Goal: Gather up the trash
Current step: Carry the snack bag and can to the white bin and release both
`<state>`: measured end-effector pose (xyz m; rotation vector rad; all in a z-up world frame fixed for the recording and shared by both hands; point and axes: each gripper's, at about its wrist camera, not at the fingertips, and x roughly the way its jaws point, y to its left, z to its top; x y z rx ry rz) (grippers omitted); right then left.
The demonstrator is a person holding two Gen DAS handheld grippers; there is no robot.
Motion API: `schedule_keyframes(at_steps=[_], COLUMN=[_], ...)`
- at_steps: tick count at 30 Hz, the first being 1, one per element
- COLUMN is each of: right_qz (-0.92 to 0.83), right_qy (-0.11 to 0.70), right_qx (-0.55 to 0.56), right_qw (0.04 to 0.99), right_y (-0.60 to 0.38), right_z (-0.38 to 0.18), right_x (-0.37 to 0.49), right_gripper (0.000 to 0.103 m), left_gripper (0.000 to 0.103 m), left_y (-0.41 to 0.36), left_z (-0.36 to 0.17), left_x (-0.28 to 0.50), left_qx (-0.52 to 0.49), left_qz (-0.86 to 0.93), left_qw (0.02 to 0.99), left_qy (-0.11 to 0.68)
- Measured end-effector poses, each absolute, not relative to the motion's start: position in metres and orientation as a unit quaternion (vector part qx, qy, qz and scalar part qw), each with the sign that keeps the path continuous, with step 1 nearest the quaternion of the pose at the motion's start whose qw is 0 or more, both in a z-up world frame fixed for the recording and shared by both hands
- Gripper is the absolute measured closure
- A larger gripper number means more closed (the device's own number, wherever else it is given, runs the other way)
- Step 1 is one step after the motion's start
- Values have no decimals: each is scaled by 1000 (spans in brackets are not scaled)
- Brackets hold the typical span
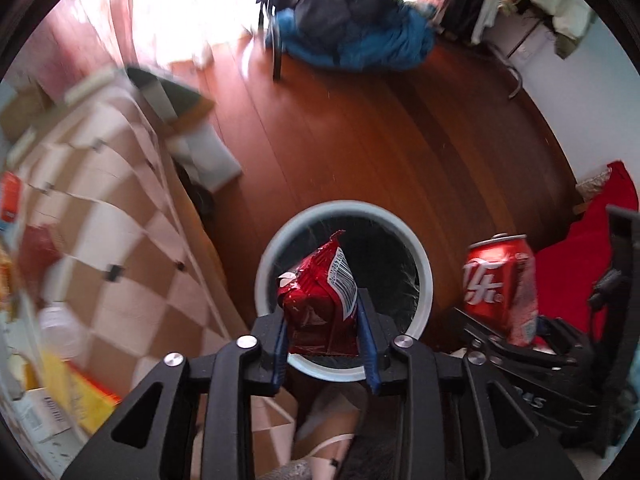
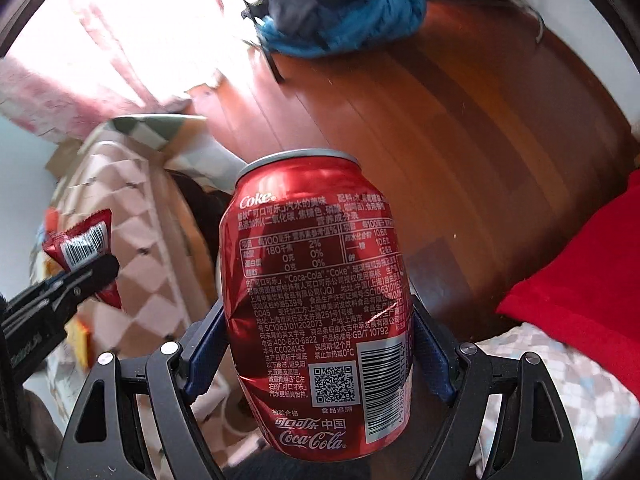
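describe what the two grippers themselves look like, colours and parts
Both match. The left gripper and right gripper have matte black angular linkage arms with triangular cutouts, round silver pivot screws, and blue finger pads. White lettering on the right gripper's side, in the left view, is too blurred to read.

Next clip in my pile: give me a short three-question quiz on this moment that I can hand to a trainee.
1. True or false: the left gripper carries a red snack wrapper above the round bin.
2. What does the right gripper carry?
A. a glass bottle
B. a dented red cola can
C. nothing
3. Fill in: the floor around the bin is made of ____.

Key:
1. True; the wrapper sits between the left gripper's pads, in line with the bin's dark opening.
2. B
3. wood
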<state>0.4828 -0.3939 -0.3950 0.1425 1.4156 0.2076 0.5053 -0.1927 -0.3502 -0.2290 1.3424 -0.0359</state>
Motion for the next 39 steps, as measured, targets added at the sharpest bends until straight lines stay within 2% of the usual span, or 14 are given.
schedule_keyframes(at_steps=[1, 2, 4, 6, 8, 9, 10, 14, 21, 39], right_qz=[90, 89, 95, 98, 94, 90, 88, 70, 39, 54], right_qy=[653, 657, 676, 686, 692, 692, 691, 691, 676, 606], right_qx=[65, 64, 71, 84, 81, 77, 73, 40, -14, 8], right_qw=[750, 746, 727, 716, 711, 712, 713, 718, 735, 793], right_y=[-394, -390, -389, -387, -386, -388, -388, -385, -393, -402], right_z=[-404, -415, -439, -454, -463, -465, -466, -463, -425, -286], right_x=[486, 493, 503, 510, 514, 515, 515, 511, 481, 404], right_gripper=[19, 19, 19, 19, 12, 3, 1, 1, 0, 0], left_gripper=[58, 39, 21, 20, 10, 9, 8, 8, 4, 3], left_y=[-193, -189, -189, -188, -188, -189, -188, -182, -179, -176], left_z=[-356, -363, -364, -365, -364, -361, -360, -354, -336, -230], left_x=[510, 515, 521, 520, 517, 515, 513, 499, 472, 393], left_qx=[-108, -115, -120, -120, -105, -100, -93, -71, -56, -63], left_qz=[-14, -10, -3, 2, 13, 16, 22, 50, 74, 73], left_qw=[774, 769, 767, 766, 766, 767, 768, 773, 780, 831], left_qy=[624, 629, 630, 631, 634, 634, 633, 629, 619, 549])
